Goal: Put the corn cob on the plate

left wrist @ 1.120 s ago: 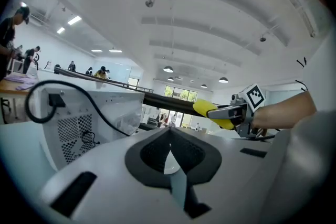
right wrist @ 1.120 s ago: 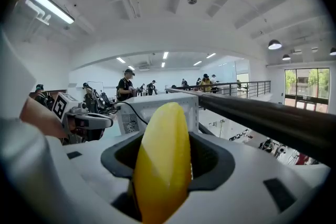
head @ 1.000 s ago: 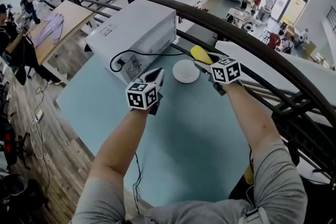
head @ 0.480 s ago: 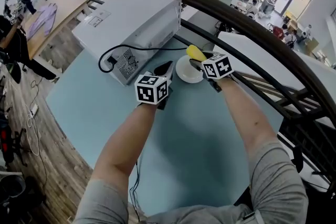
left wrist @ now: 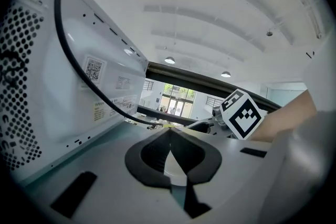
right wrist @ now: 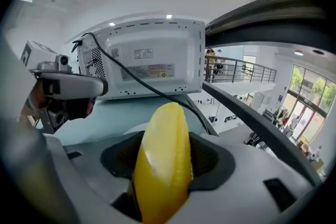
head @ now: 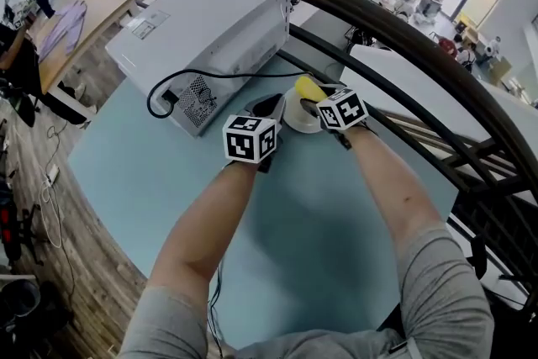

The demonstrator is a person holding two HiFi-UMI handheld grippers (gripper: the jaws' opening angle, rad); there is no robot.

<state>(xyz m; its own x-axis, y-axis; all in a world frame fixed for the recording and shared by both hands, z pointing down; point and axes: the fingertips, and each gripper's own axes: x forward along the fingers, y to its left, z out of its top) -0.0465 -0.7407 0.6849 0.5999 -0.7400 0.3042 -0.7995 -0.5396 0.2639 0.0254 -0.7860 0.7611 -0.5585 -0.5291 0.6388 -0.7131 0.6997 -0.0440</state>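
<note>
Yellow and ribbed with kernels, the corn cob (right wrist: 164, 144) stands between the fingers of the right gripper (head: 311, 99), which press on it from both sides; its rounded tip sticks out past them. In the head view the corn cob shows just above the centre of the frame, over the upper part of the white plate (head: 298, 121), and it cannot be told whether the two touch. The plate lies on the pale blue bench (head: 168, 181), partly covered by both tools.

The left gripper (left wrist: 169, 132) sits just left of the plate in the head view, its marker cube towards the viewer. Its fingers meet at the tips with nothing held, and a sliver of the plate shows through the narrow gap below the tips in the left gripper view. The right tool's marker cube appears at the right of that view, close by.

Beyond the plate, in the upper left of the head view, a white microwave (head: 210, 29) rests on the bench with its vented back turned to the person. A black cable (head: 220, 76) loops from that back across the bench to near the plate. In the right gripper view the same appliance fills the upper middle, and the cable runs down past the tip of the corn cob.

A dark curved railing (head: 403, 38) arcs across the top and right of the head view, behind the bench
</note>
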